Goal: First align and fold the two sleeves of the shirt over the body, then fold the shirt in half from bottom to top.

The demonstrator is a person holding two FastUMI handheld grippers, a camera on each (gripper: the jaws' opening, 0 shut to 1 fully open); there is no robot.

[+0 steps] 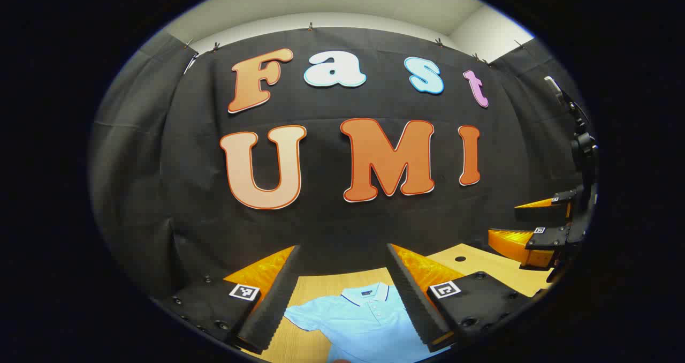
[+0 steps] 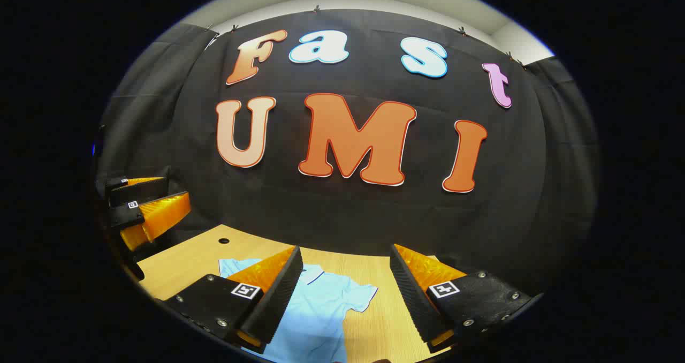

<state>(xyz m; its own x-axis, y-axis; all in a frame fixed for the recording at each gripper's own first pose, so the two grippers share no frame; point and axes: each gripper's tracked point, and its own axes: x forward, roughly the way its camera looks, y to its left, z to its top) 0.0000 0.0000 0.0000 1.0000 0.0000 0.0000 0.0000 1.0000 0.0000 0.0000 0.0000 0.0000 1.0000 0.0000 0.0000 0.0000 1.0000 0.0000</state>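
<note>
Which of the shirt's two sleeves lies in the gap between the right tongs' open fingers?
The sleeve spread flat on the table, between the right tongs; the other sleeve lies outside them.

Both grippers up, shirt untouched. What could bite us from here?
1. Both grippers, left and right, hang open above the light-blue polo shirt; a deep descent may jam fingertips on the wooden table.
2. The sleeve lies flat, so a pinch may also catch the body layer.

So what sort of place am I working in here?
Most likely a staged recording booth, not a home: black cloth clipped up as a wall, a bare wooden table with a cable hole, and one light blue shirt laid flat on it.
</note>
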